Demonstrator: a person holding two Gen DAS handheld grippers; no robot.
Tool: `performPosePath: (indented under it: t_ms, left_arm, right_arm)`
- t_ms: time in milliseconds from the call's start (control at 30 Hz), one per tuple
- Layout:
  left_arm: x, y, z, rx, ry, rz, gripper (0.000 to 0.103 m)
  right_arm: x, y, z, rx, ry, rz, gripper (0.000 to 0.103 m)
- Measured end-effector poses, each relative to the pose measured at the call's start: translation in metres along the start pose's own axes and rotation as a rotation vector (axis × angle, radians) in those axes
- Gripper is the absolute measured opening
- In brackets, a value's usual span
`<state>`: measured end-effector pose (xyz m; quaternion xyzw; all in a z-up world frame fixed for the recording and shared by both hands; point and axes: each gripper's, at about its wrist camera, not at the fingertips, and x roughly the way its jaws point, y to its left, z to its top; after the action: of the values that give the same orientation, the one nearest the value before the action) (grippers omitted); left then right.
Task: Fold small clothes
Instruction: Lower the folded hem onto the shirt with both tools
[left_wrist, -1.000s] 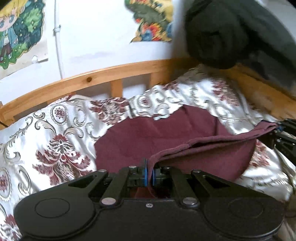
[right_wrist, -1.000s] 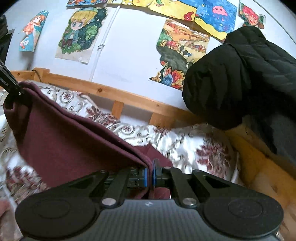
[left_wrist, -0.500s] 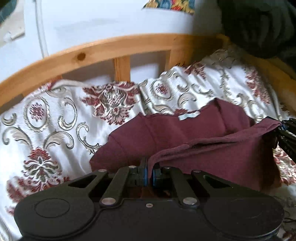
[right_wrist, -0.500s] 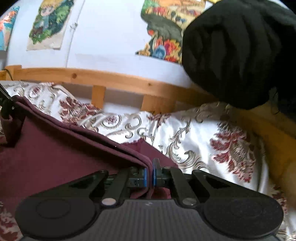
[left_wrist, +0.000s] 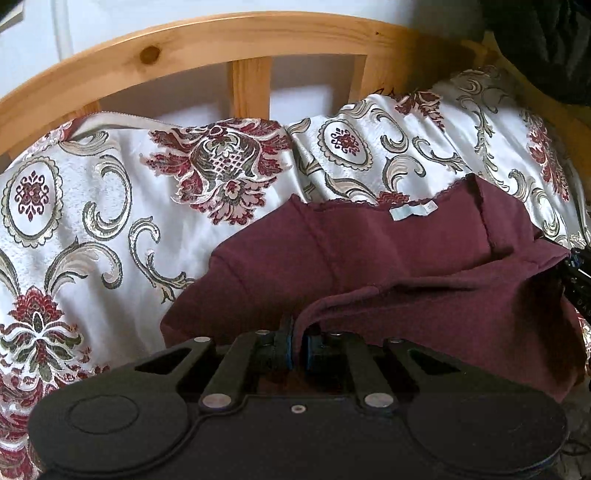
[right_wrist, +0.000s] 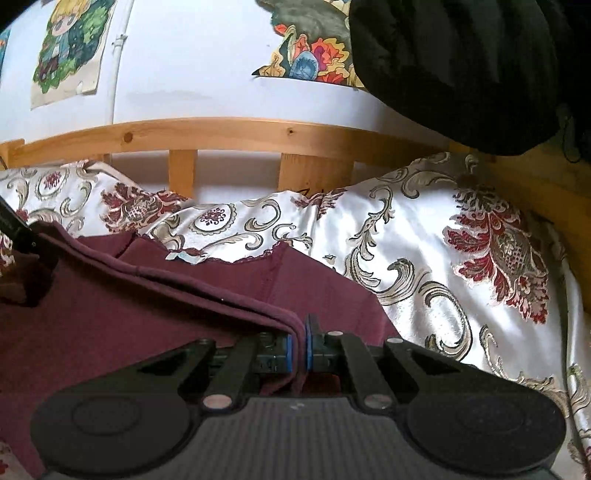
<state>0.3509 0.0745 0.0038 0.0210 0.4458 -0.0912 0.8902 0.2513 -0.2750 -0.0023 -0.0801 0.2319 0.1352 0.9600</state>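
Left tool (left_wrist: 295, 345) and right tool (right_wrist: 299, 347) each pinch the hem of the maroon garment (left_wrist: 388, 258), which lies on the patterned bedspread (left_wrist: 110, 206). Expect soft, light, limp knit that sags between holds; grip at hem corners. Appearance: scalloped neckline, pale label (left_wrist: 413, 212).

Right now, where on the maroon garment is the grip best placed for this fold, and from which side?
On its lifted hem edge, one corner each, from the near side. The left hand-held gripper and right hand-held gripper are already shut there on the maroon garment, whose neckline half with the label lies flat on the bedspread.
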Motion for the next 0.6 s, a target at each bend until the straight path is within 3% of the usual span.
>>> performPosePath:
  t_ms: [167,233,267,333,500,600]
  left_arm:
    - [-0.005,0.005,-0.001,-0.063,-0.008,-0.005,0.020]
    - [-0.009,0.008,-0.002,-0.086,-0.028,-0.019,0.033]
    - [-0.012,0.010,-0.002,-0.103,-0.042,-0.027,0.038]
    - [-0.018,0.016,-0.003,-0.152,-0.076,-0.031,0.065]
    - [-0.034,0.036,-0.010,-0.275,-0.164,-0.025,0.080]
    - [-0.041,0.042,-0.021,-0.313,-0.210,-0.017,0.087]
  right_arm:
    - [0.008,-0.007,-0.003,0.028,0.003,0.039,0.008]
    - [0.011,-0.011,-0.004,0.044,0.011,0.052,0.009]
    - [0.013,-0.014,-0.004,0.055,0.017,0.060,0.012]
    - [0.015,-0.018,-0.005,0.075,0.030,0.074,0.019]
    - [0.014,-0.027,-0.009,0.126,0.043,0.096,0.038]
    - [0.014,-0.032,-0.010,0.155,0.047,0.113,0.055]
